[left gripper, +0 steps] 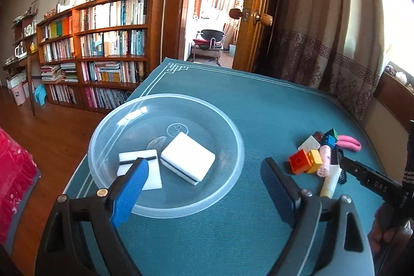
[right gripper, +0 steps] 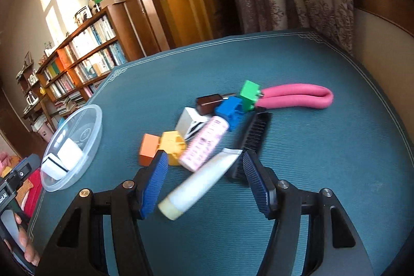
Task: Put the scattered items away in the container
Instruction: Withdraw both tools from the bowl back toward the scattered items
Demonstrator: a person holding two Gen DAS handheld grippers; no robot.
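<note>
2 white blocks point(left gripper: 187, 158) lie in the clear bowl point(left gripper: 165, 208) at the worktop's point(left gripper: 258, 107) 9 o'clock side. Left gripper point(left gripper: 204, 179) jaws spread above the bowl. Right gripper point(right gripper: 204, 184) jaws spread around the cream tube point(right gripper: 199, 181), toy pile point(right gripper: 207, 126) at 12 o'clock.

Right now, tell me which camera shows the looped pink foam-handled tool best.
Right wrist view: the looped pink foam-handled tool lies whole and unobstructed beyond the green block. Left wrist view shows it small, partly behind the blocks.

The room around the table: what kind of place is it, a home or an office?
Most likely a home, perhaps a study or living room. A long wooden bookshelf full of books lines the wall, patterned curtains hang by the window, and an open wooden door leads to another furnished room.
</note>
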